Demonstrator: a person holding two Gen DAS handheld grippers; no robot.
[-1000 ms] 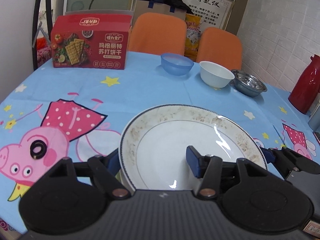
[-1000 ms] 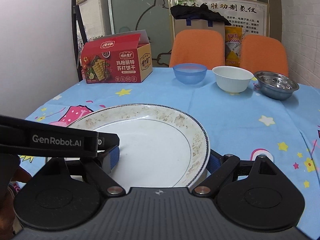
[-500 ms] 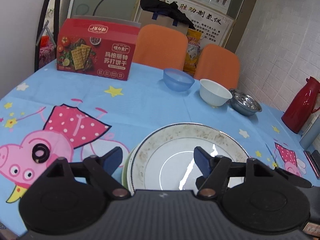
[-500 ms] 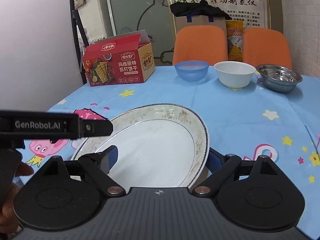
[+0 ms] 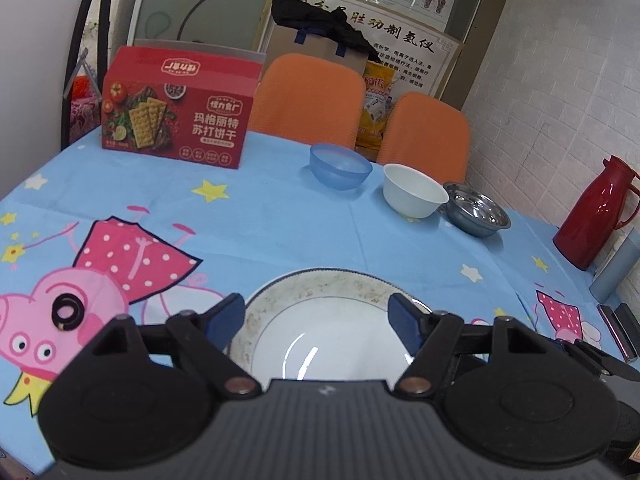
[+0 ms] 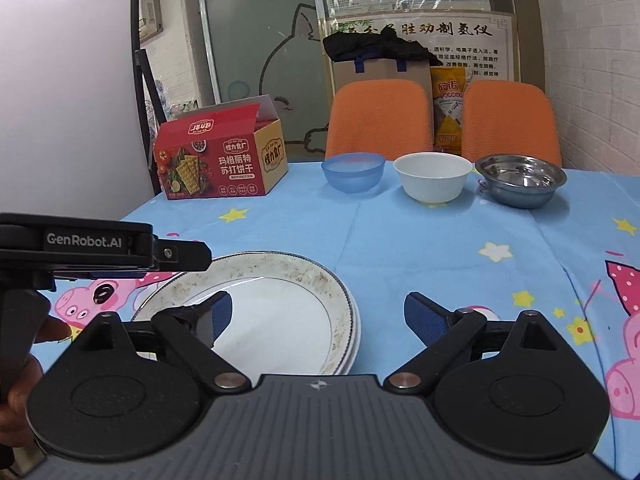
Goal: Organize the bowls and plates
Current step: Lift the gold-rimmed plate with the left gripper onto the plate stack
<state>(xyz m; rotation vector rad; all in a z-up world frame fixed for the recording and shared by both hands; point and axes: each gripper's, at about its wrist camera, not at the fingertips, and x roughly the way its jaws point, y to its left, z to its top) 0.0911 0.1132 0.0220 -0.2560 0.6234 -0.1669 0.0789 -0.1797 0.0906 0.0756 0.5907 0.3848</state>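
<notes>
Porcelain plate (image 5: 320, 320), white with a speckled, dark-lined rim, lies on the blue cartoon tablecloth (image 5: 280, 224) at lower centre of the left wrist view. Left gripper (image 5: 318, 314) is spread wide, its blue pads either side of the plate, gripping nothing. Blue plastic bowl (image 5: 340, 166), white bowl (image 5: 414, 190) and steel bowl (image 5: 478, 208) stand in a row at upper centre; cracker box (image 5: 178, 120) upper left; red thermos (image 5: 592, 212) at right edge.

Right wrist view: right gripper (image 6: 318, 316) is likewise spread, empty. The plate (image 6: 280, 308) sits atop another at lower left of centre, under the left pad. Bowls (image 6: 436, 176) line the far edge.
</notes>
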